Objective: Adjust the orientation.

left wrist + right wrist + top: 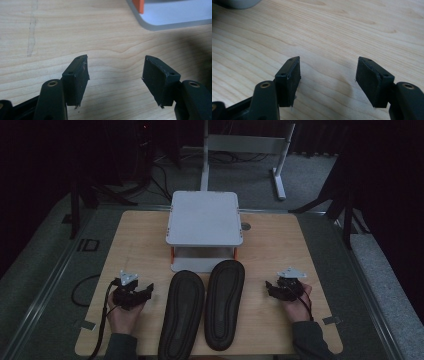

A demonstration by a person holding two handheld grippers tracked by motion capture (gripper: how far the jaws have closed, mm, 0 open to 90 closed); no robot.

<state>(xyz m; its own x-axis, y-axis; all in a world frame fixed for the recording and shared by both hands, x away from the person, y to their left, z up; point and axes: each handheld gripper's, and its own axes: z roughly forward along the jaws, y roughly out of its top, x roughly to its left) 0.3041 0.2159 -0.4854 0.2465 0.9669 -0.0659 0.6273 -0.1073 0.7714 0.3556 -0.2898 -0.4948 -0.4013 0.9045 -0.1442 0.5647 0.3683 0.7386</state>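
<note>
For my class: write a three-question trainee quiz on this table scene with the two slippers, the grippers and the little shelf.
1. True or false: the left gripper holds a slipper.
2. Which black slipper lies nearer the white shelf: the left slipper or the right slipper?
3. Fill in: the jaws of the right gripper stand ____ over bare wooden table.

Key
1. False; its jaws are open with nothing between them.
2. The right slipper.
3. open

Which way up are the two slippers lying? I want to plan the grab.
Soles up, it seems: both slippers show dark ridged undersides, flat on the table, side by side.
</note>
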